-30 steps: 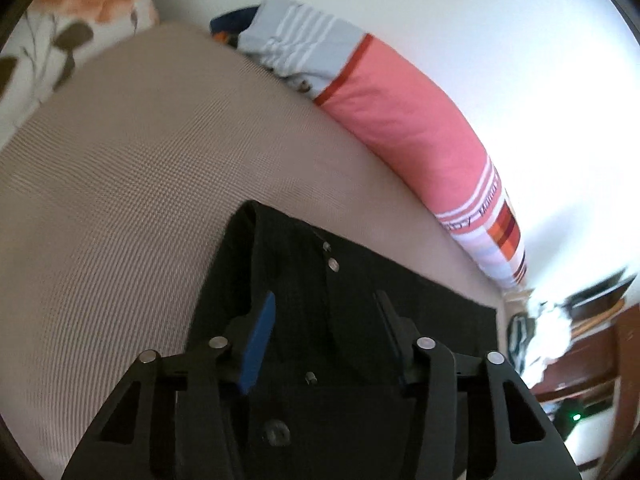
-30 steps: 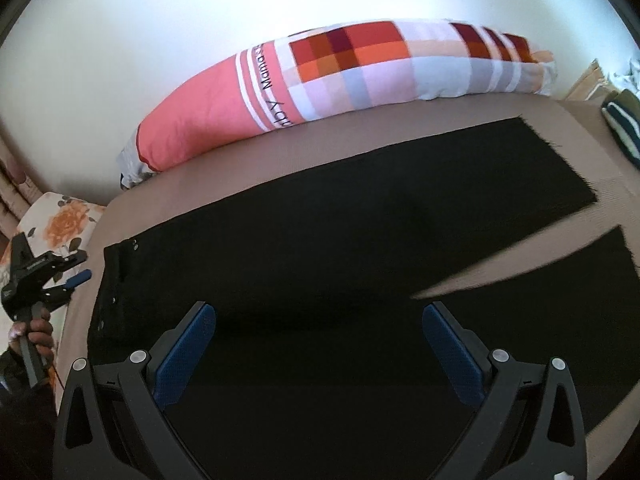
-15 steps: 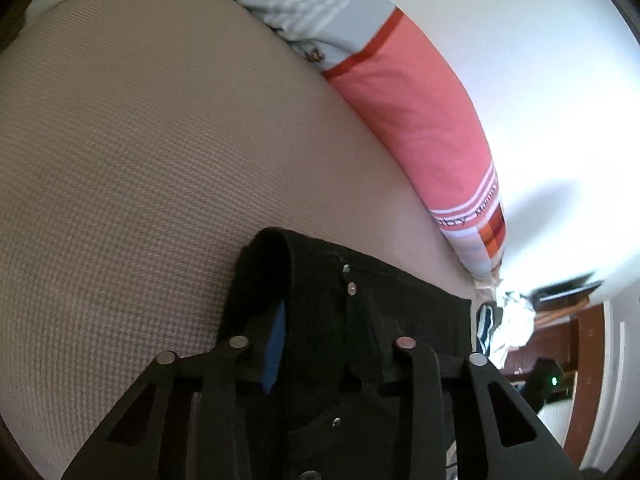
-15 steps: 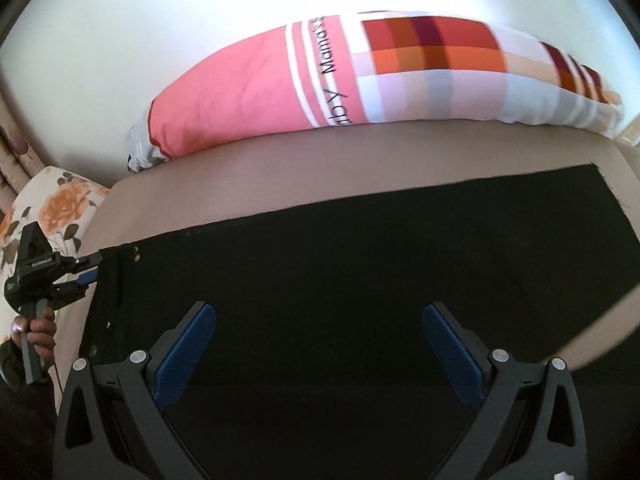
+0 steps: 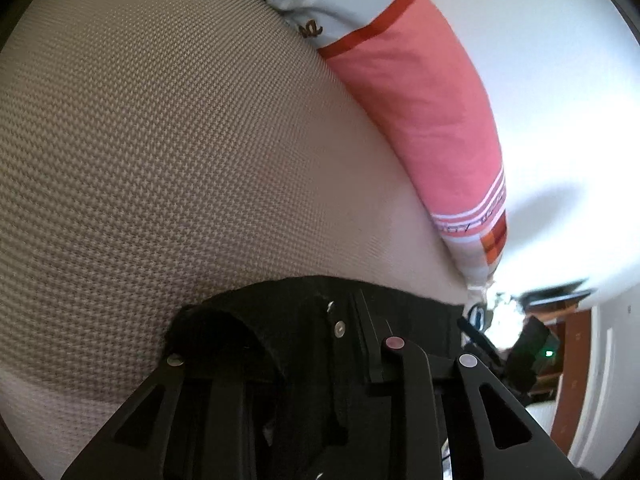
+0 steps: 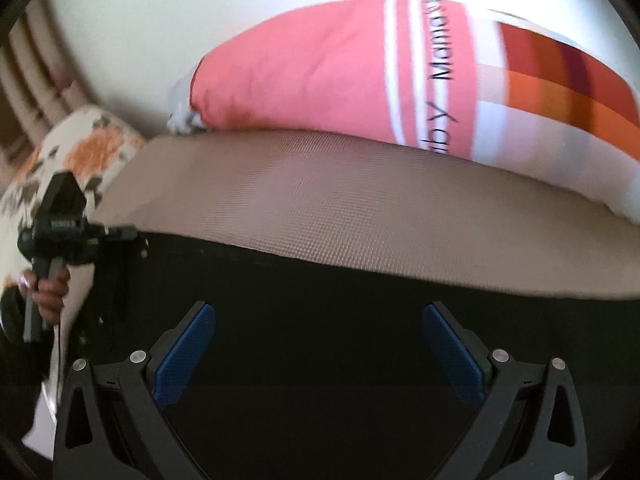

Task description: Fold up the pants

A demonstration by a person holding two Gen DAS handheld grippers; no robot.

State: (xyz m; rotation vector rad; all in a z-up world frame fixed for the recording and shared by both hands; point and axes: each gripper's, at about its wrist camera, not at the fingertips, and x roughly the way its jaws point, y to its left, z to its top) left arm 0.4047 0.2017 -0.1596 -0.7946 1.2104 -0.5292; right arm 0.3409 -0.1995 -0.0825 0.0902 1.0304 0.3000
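Left gripper (image 5: 304,344) pads buried in the bunched waistband of the black pants (image 5: 288,320), pant legs cut off by the frame edge, bolster pillow (image 6: 400,80) lettering blurred, far room corner indistinct.

Left wrist camera sits very close over the pants (image 5: 304,320) waistband, tilted down across the tan bed (image 5: 180,140) toward the long pink bolster pillow (image 5: 420,100) at the wall. Right wrist camera looks down over the pants' middle (image 6: 320,300), facing the same bolster, and catches the left gripper (image 6: 132,236) at the waistband.
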